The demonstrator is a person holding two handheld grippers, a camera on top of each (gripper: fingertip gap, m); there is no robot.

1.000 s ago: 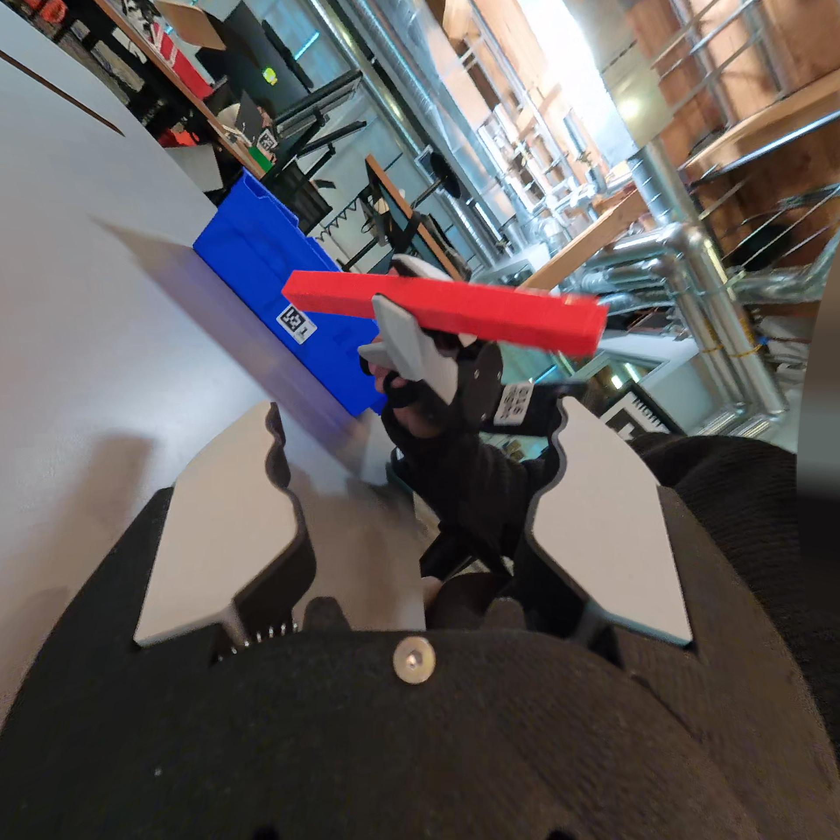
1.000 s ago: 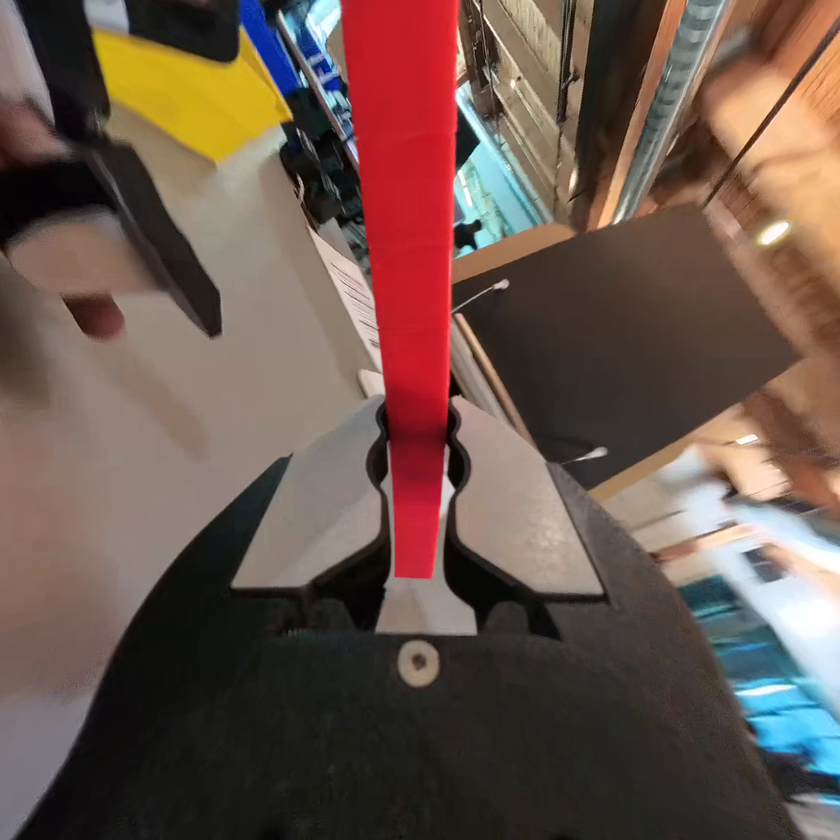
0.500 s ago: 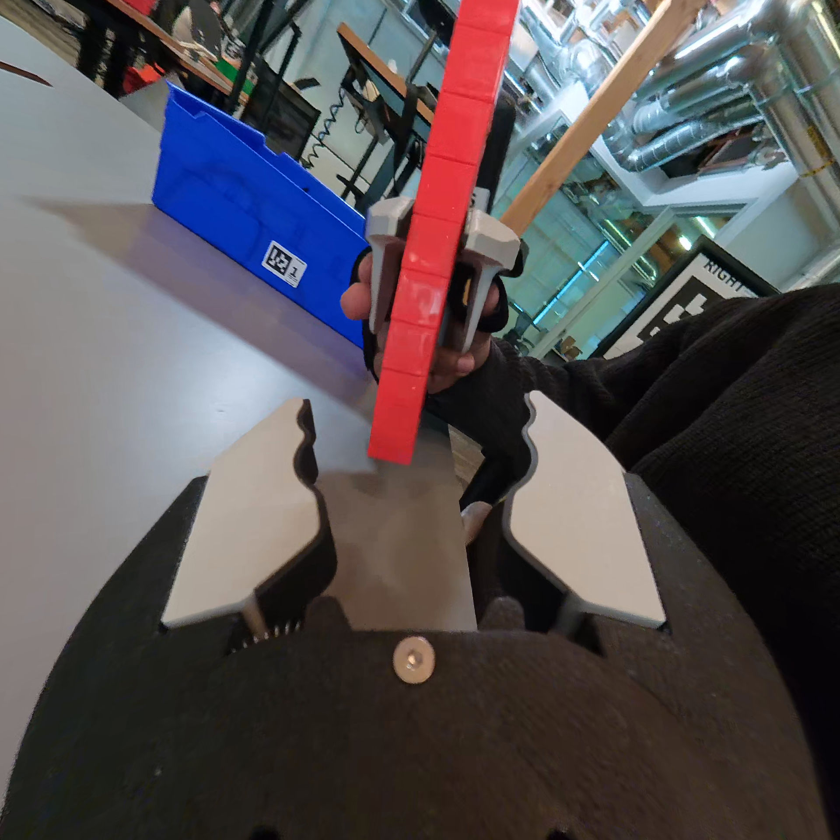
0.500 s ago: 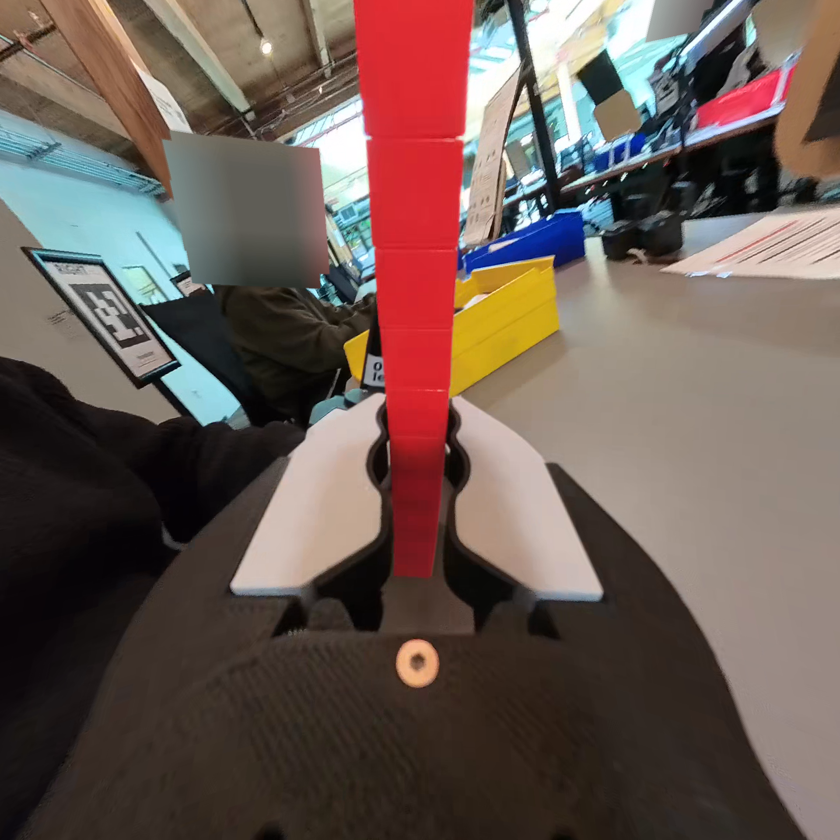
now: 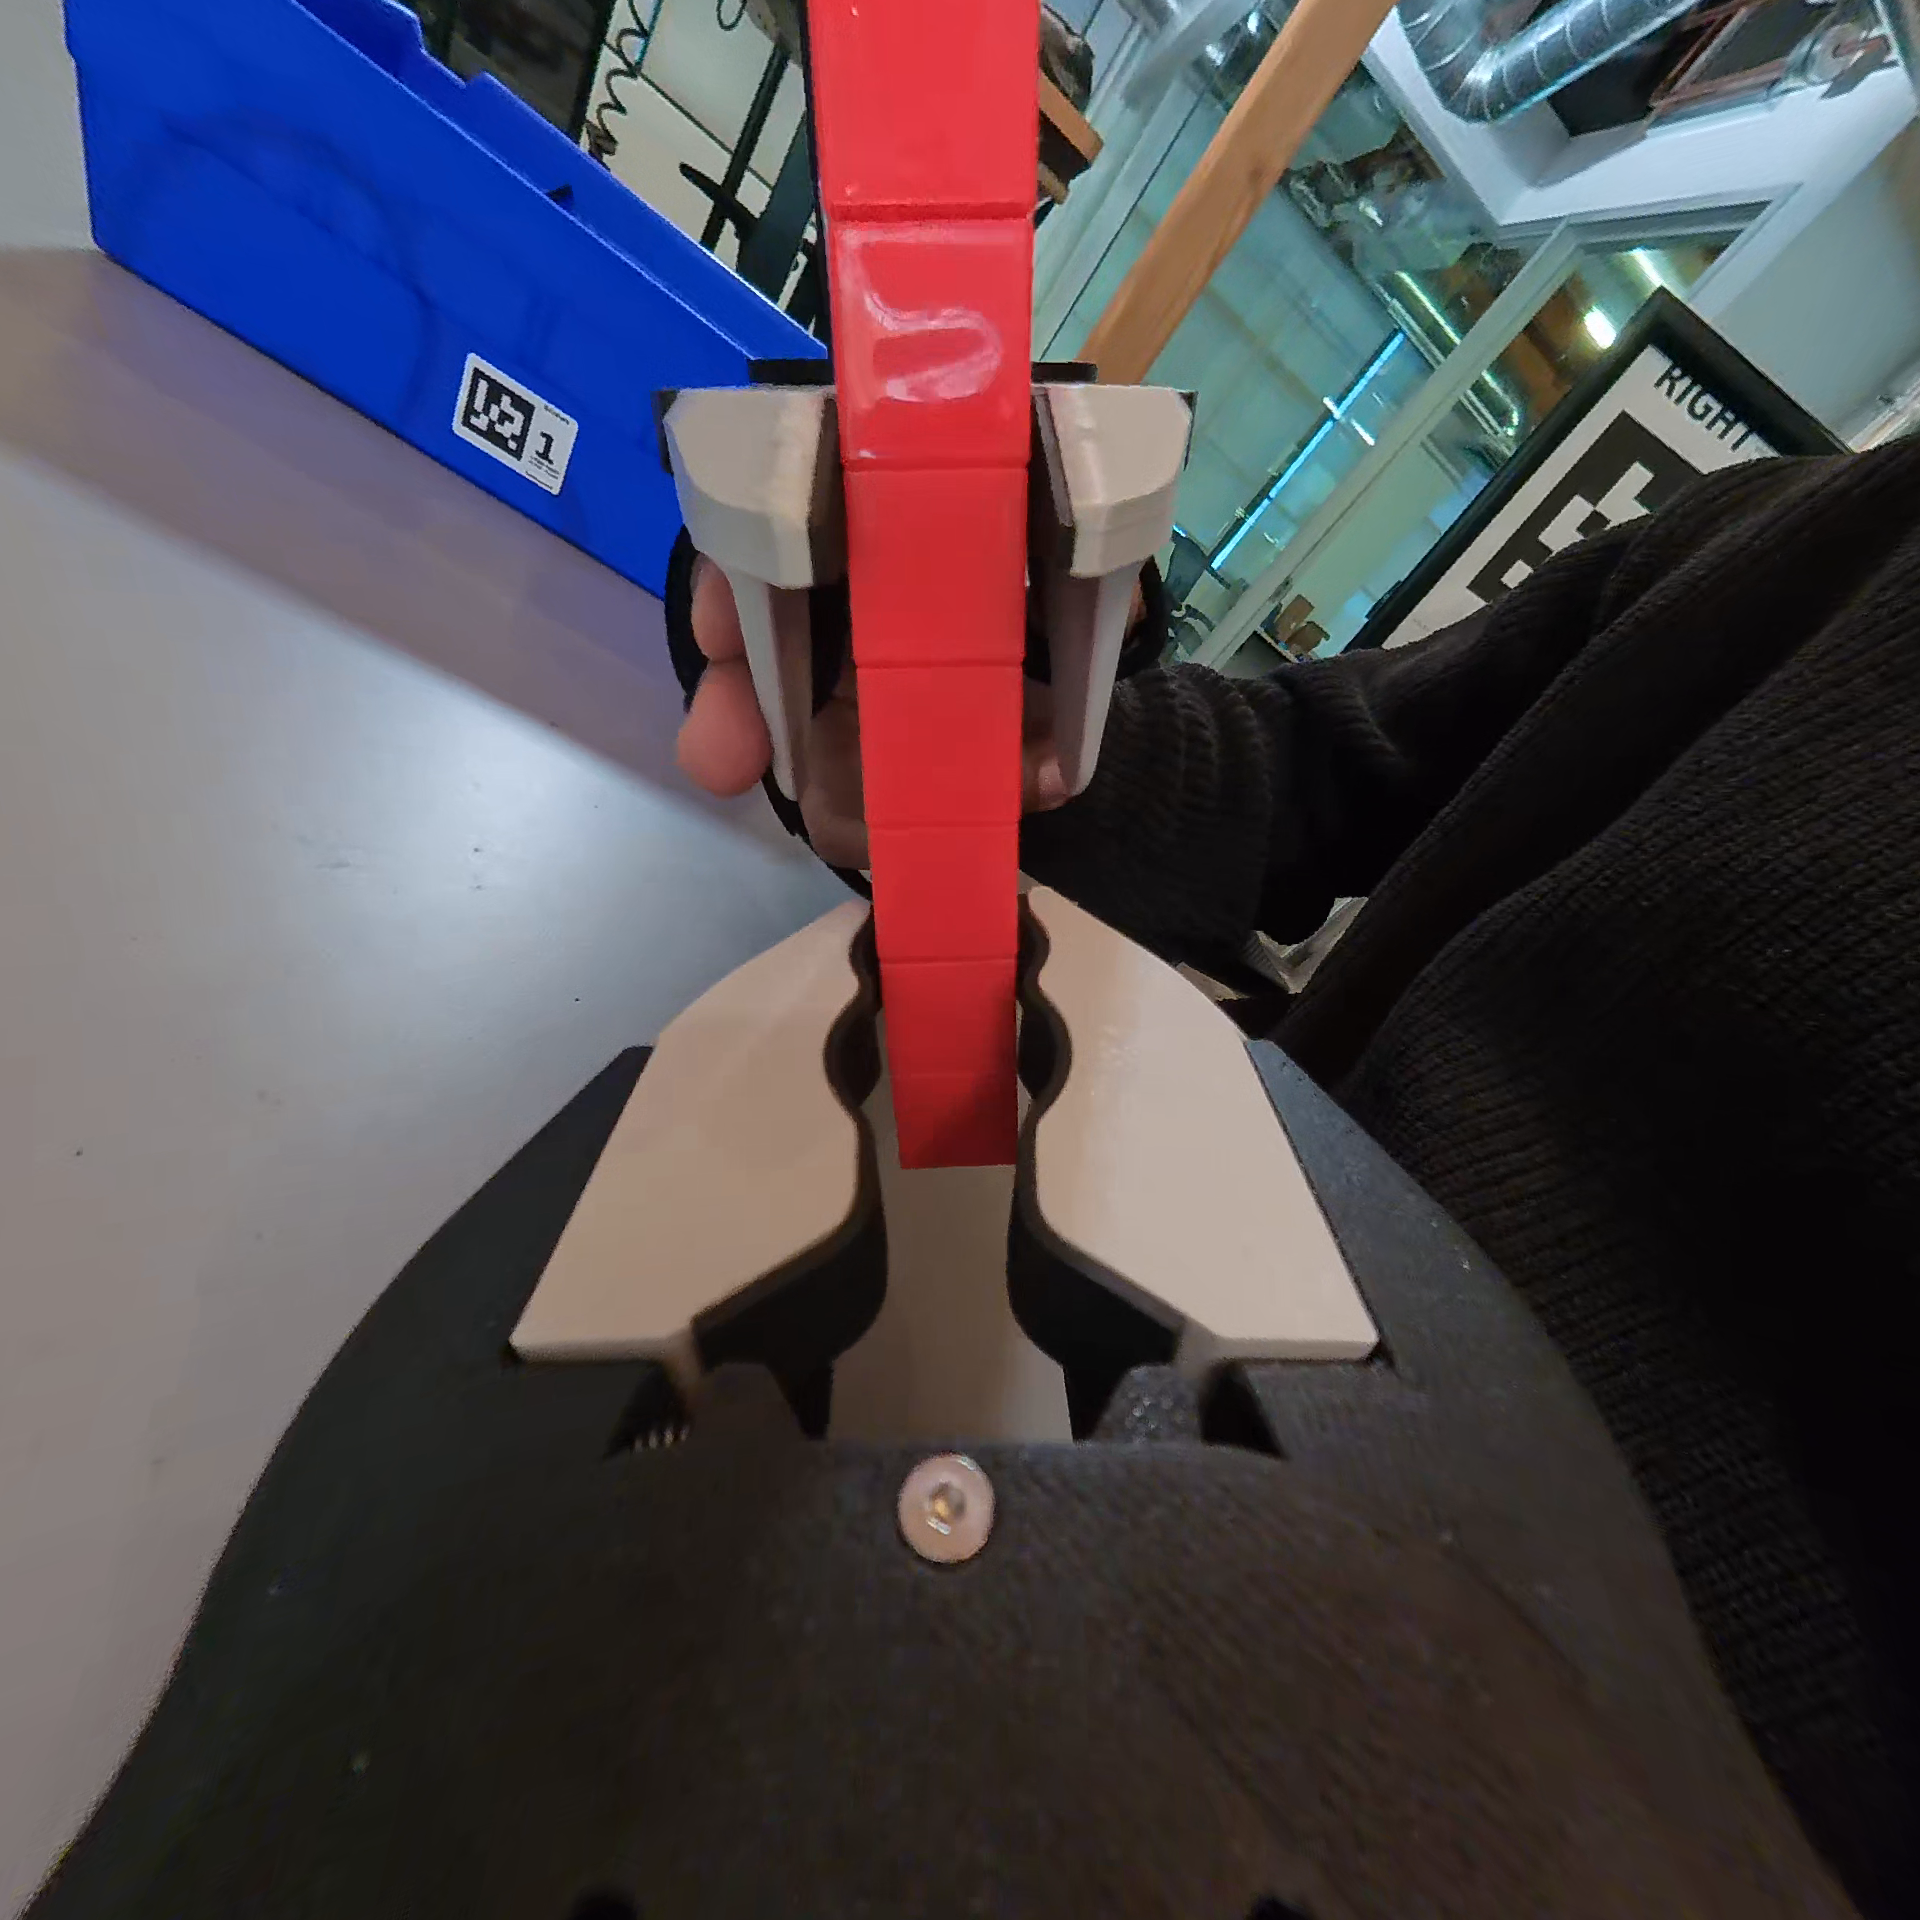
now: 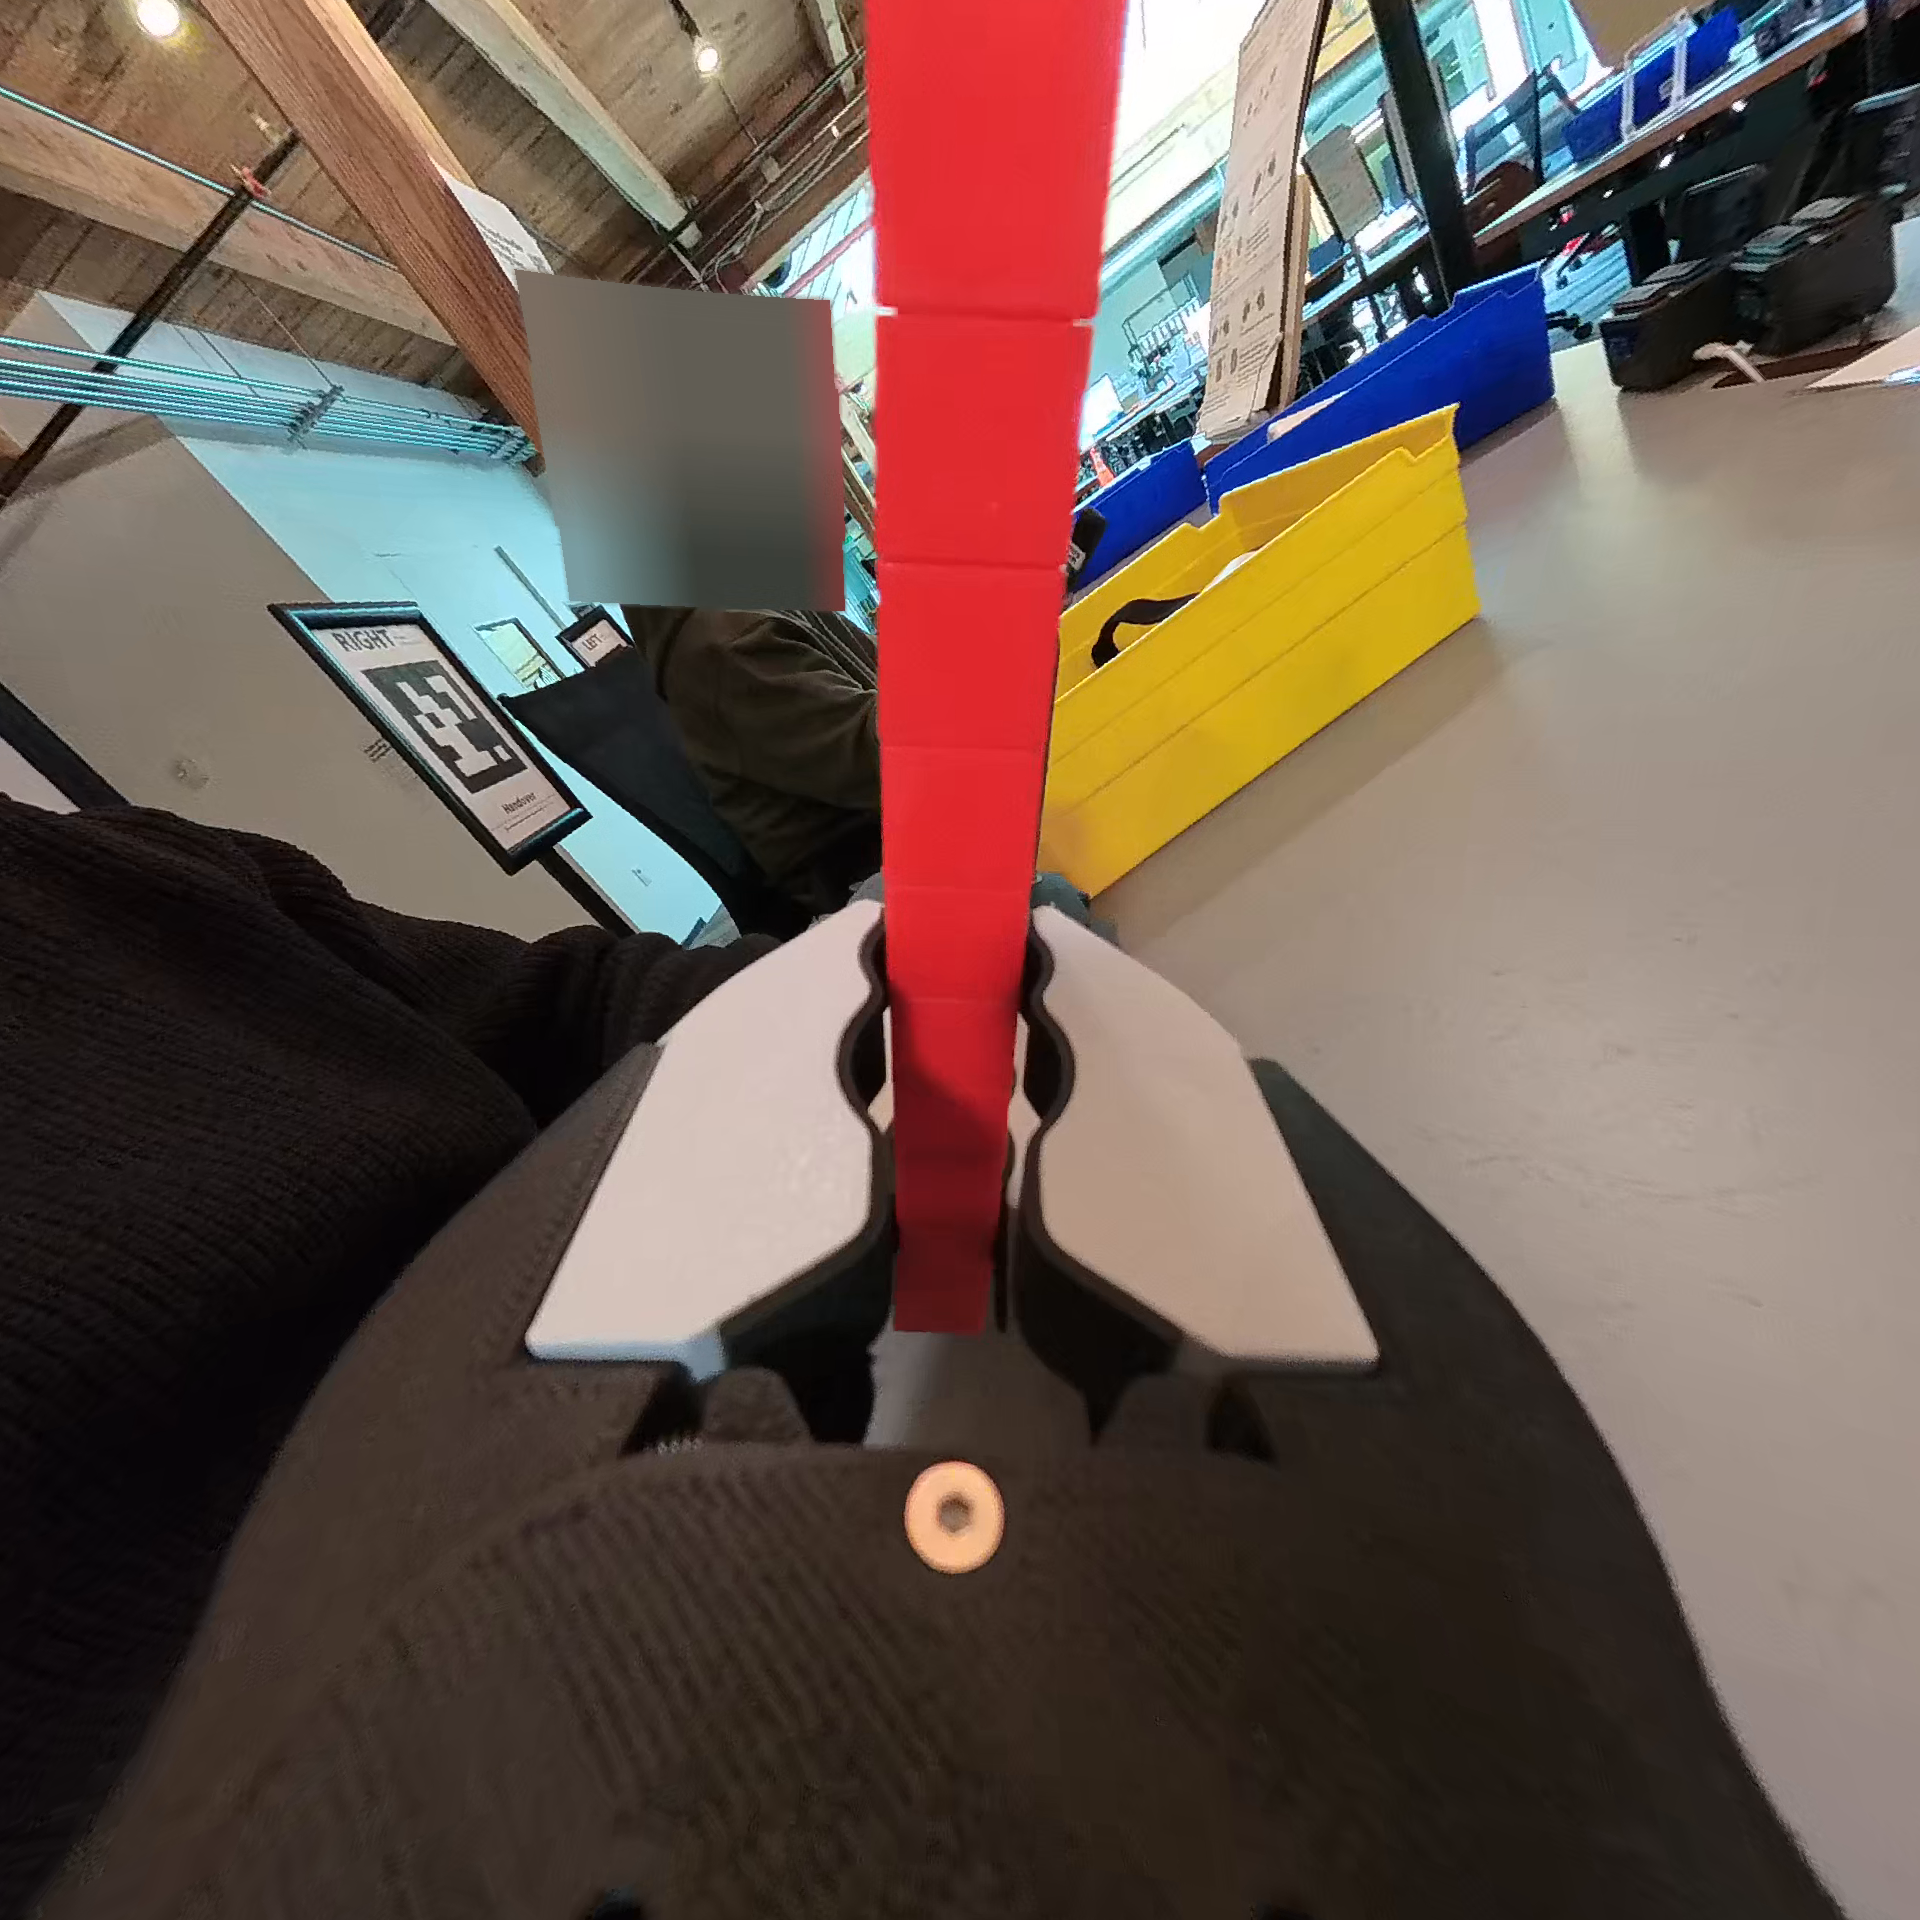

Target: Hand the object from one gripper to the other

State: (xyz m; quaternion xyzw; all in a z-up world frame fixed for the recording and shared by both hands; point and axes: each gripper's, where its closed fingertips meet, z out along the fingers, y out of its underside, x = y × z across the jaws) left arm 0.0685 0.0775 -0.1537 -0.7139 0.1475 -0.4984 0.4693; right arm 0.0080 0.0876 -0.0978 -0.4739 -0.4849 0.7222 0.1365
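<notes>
**Desk:** What did the left wrist view show?

**Photographer:** A long red bar made of joined plastic blocks (image 5: 940, 748) stood nearly upright between both tools. The left claw (image 5: 943, 1029) had its pale fingers (image 5: 727, 1143) pressed against the bar's lower end, clamped on it. Just above, the right claw (image 5: 925, 499) gripped the same bar farther up, its pale fingertips (image 5: 753, 488) tight on either side, with a person's bare hand (image 5: 727, 717) behind it and a black knitted sleeve (image 5: 1558, 831) running off to the right.

**Desk:** And from the other side?

**Photographer:** In the right wrist view, the right claw (image 6: 956, 1039) was closed on the red bar (image 6: 971, 623), which rose straight out of frame. So the bar was held at two places at once, off the grey surface (image 5: 260, 883).

**Desk:** Anything around them?

**Photographer:** A blue plastic bin with a square black-and-white tag (image 5: 343, 249) sat on that surface behind the claws. The right wrist view also caught a yellow plastic bin (image 6: 1278, 665) on the grey surface (image 6: 1558, 935), more blue bins (image 6: 1403, 374) beyond it, a framed black-and-white marker sign (image 6: 436, 727), and a seated person in dark clothing (image 6: 769, 727) in the background.
</notes>
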